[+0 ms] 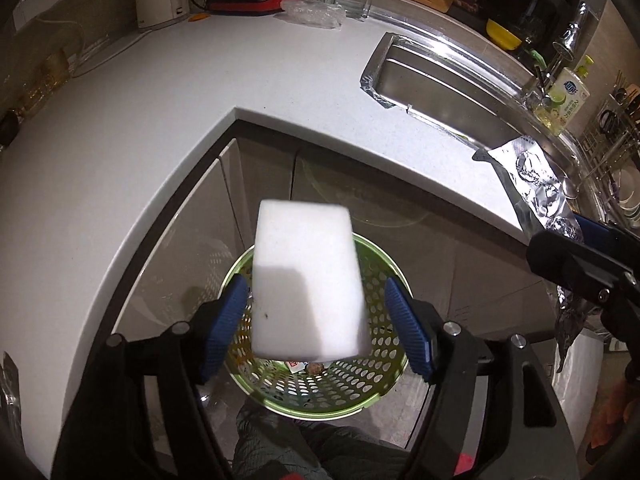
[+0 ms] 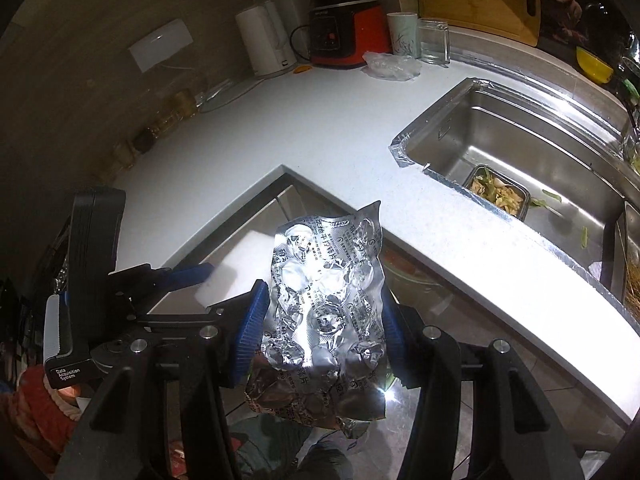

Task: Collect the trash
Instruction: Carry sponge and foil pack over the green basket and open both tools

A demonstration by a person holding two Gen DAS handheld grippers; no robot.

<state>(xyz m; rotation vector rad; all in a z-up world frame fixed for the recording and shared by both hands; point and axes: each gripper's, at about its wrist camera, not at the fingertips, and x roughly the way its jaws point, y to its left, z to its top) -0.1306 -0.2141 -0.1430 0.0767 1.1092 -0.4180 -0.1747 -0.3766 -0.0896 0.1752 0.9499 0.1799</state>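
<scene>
A white foam sponge block (image 1: 308, 280) hangs between the blue pads of my left gripper (image 1: 315, 285), with a gap showing on each side, so the jaws stand open around it. Directly beneath is a green perforated waste basket (image 1: 360, 396) on the floor, holding a few scraps. My right gripper (image 2: 323, 294) is shut on a crumpled silver foil blister pack (image 2: 326, 304), held off the counter edge. The left wrist view shows that pack (image 1: 536, 176) and the right gripper's body at the right. The right wrist view shows the sponge (image 2: 236, 268) beside a left pad (image 2: 192, 274).
An L-shaped white counter (image 1: 160, 128) wraps around the basket. On its far side stand a white kettle (image 2: 264, 40), a red blender (image 2: 344, 32), a glass (image 2: 432, 40) and a clear plastic bag (image 2: 390, 66). A steel sink (image 2: 520, 140) holds a tray of food scraps (image 2: 498, 192).
</scene>
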